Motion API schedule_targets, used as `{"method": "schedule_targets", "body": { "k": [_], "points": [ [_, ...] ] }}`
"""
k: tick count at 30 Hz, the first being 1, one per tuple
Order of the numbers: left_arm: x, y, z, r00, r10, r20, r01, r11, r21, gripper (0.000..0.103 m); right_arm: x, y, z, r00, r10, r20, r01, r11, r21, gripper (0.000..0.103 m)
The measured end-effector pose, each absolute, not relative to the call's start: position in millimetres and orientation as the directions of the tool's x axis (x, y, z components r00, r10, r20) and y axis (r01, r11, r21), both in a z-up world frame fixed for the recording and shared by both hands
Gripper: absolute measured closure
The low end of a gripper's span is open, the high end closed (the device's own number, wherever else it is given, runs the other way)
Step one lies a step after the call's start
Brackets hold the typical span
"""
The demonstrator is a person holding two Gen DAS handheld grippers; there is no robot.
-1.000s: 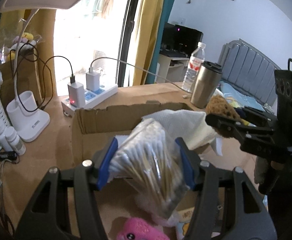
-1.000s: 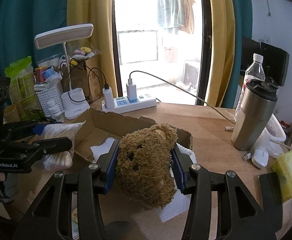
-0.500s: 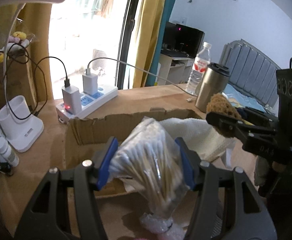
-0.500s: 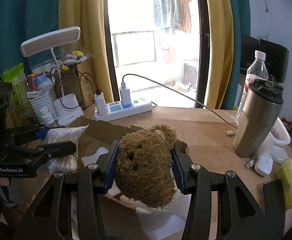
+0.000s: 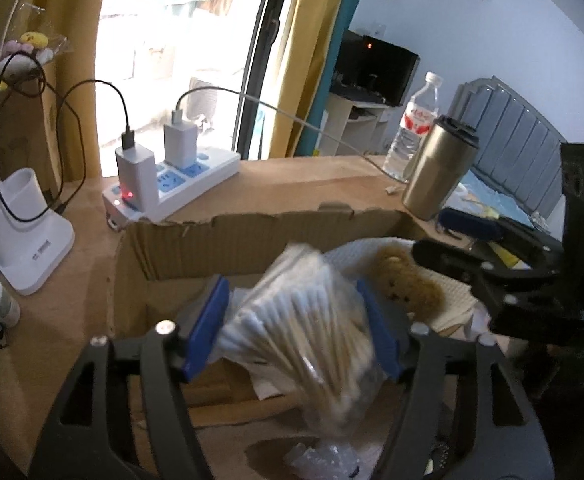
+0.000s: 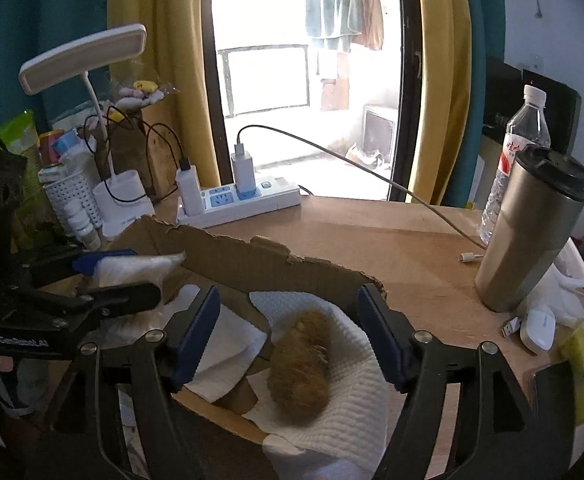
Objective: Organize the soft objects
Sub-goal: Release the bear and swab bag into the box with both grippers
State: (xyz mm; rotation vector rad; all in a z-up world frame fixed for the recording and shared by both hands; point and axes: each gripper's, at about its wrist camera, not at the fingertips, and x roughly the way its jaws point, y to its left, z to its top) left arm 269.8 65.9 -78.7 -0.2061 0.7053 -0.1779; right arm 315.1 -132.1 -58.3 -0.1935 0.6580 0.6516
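My left gripper (image 5: 292, 320) is tilted down over an open cardboard box (image 5: 252, 236) on a wooden desk (image 5: 311, 180). Its blue pads (image 5: 206, 324) sit on either side of a clear bag of cotton swabs (image 5: 307, 332); the bag is blurred, the pads look spread a little wider than it, and I cannot tell whether they grip it.

My right gripper (image 6: 288, 332) is also over the box, from the other side, angled downward. Its jaws are spread wide with nothing between them. Below the gap, a small brown teddy bear (image 6: 301, 364) lies on a white quilted towel (image 6: 355, 392) inside the box, apart from both pads. From the left camera, the bear (image 5: 407, 284) lies just beneath the right gripper's dark finger (image 5: 451, 260).

Behind the box a white power strip (image 6: 244, 204) holds two chargers. A steel tumbler (image 6: 531, 232) and a water bottle (image 6: 519, 140) stand at the right, a white desk lamp (image 6: 88, 60) at the left.
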Motion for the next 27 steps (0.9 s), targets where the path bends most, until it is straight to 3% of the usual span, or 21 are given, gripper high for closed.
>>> {"method": "schedule_targets", "body": {
  "k": [4,27],
  "points": [
    [266.1,66.4,-75.3,0.751,-0.23,-0.619,0.087,0.964,-0.252,0.025,307.4,-133.8,-51.3,0.619,0.496,-0.609,-0.613,0.79,0.021,0.029],
    [208.7,65.2,-42.9,0.8,-0.21,-0.562,0.094,0.969,-0.228,0.024,253.2,-150.3,-27.5,0.645,0.504,-0.574,-0.611,0.791,0.007,0.029]
  ]
}}
